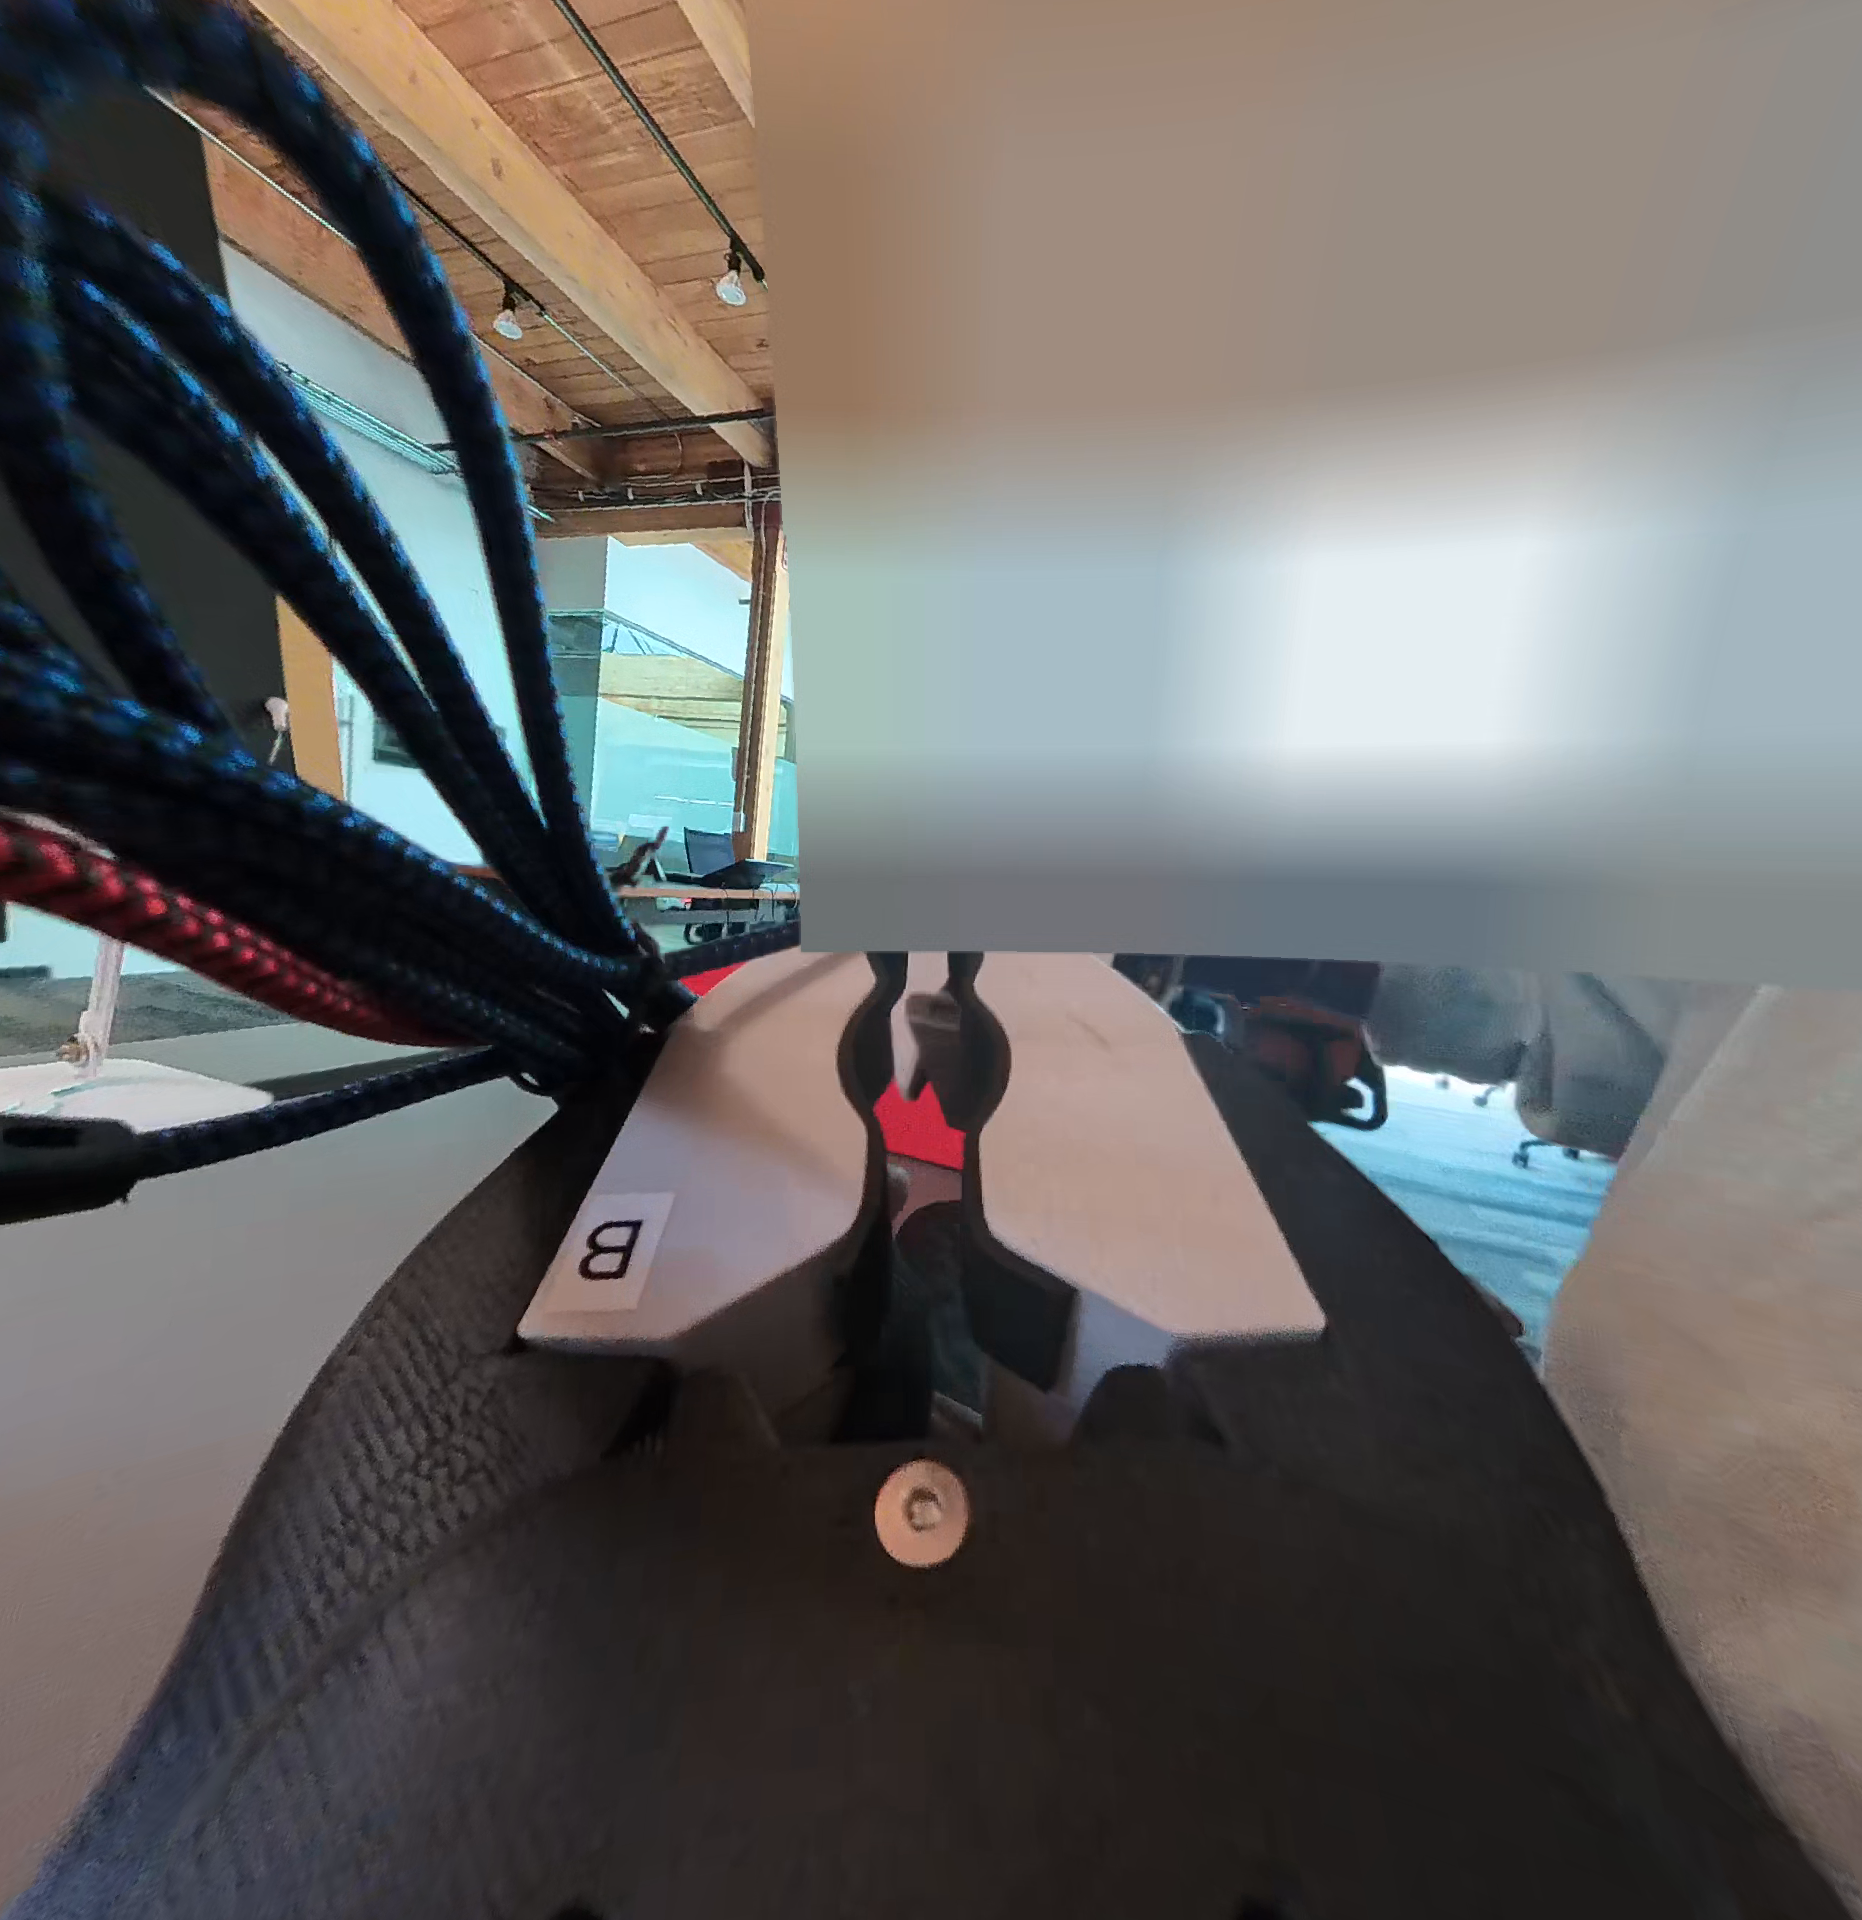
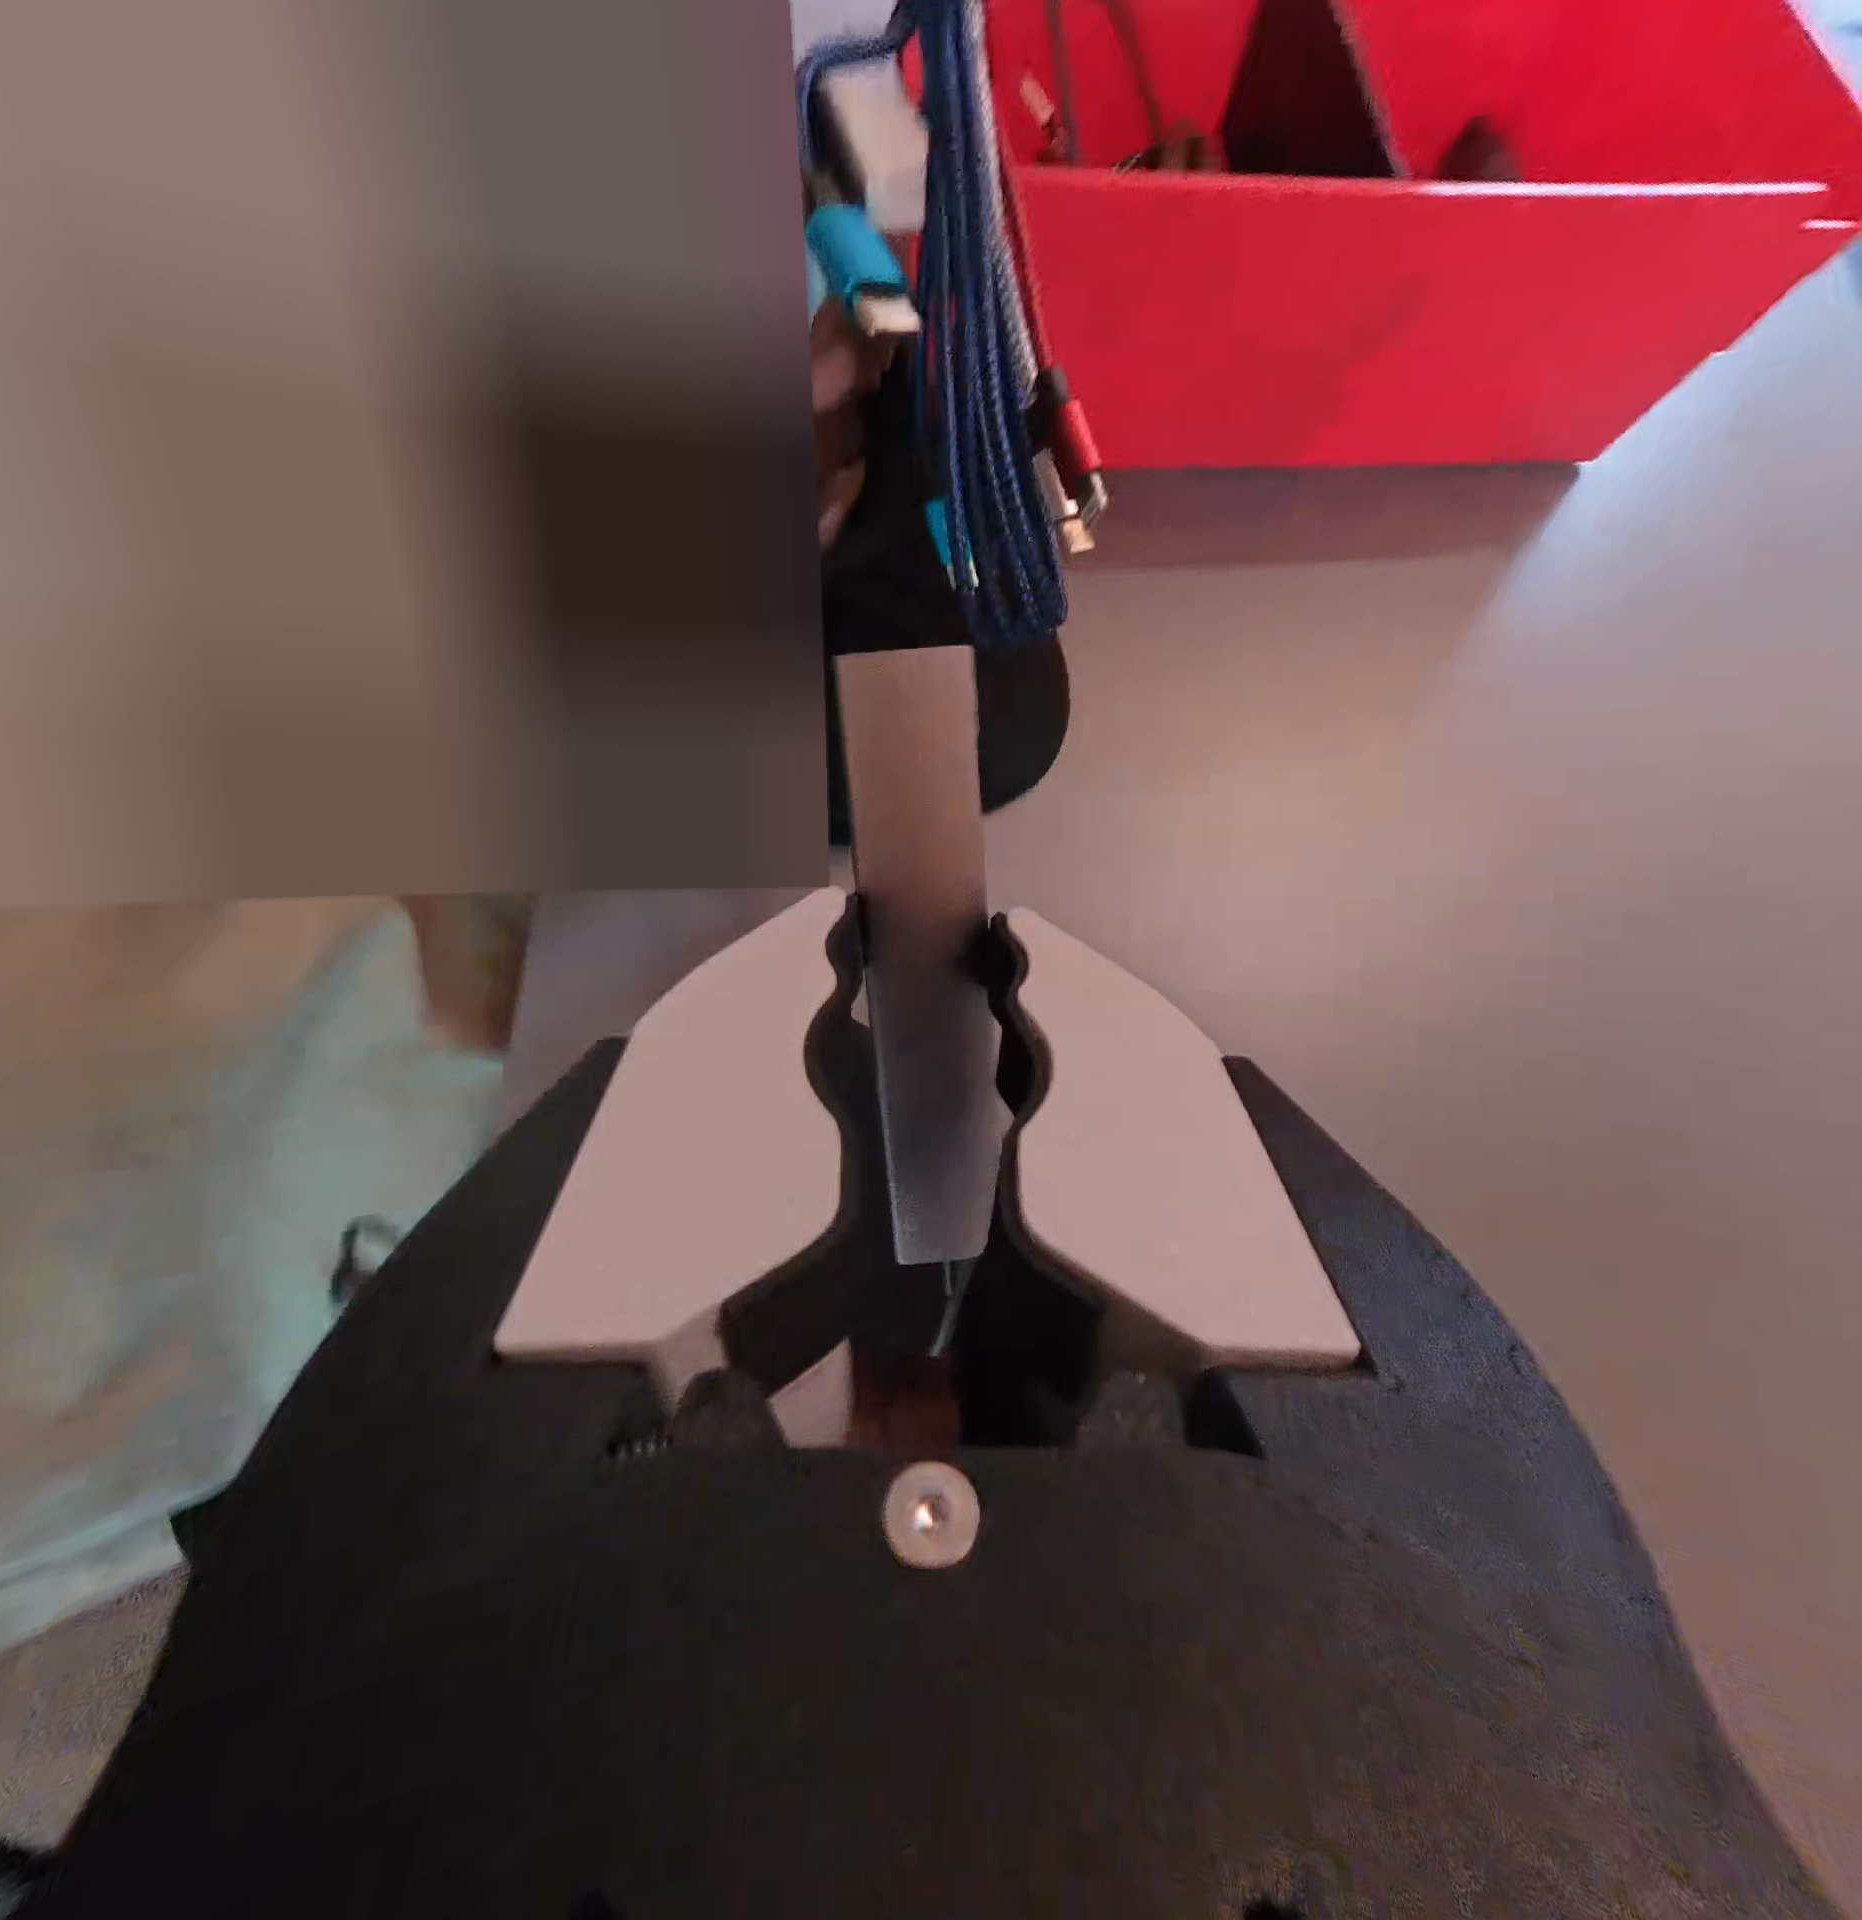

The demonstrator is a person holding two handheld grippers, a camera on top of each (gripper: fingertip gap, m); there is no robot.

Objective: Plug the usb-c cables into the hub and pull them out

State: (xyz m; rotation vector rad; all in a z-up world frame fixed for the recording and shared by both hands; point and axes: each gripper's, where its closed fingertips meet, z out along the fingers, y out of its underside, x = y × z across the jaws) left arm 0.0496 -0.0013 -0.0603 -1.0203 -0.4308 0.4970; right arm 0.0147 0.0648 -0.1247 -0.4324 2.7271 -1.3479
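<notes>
The right tool (image 2: pixel 922 940) was clamped on the grey hub (image 2: pixel 911 790), held above the desk (image 2: pixel 1426 831). The left tool (image 1: pixel 925 1013) pinched a cable plug (image 1: pixel 922 1023). The blue cables (image 2: pixel 984 395) hung bunched and unplugged near the red box (image 2: pixel 1322 322), so plugging had barely begun.

Right claw (image 2: pixel 922 935) clamps the grey hub (image 2: pixel 911 790) below dangling blue cables (image 2: pixel 994 416).

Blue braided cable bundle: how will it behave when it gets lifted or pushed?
Likely floppy: the bundle of blue braided cables droops in a loop beyond the flat grey metal hub. Probably light. Loose ends, like the teal-sleeved plug, would likely swing and snag. The right claw grips only the hub.
</notes>
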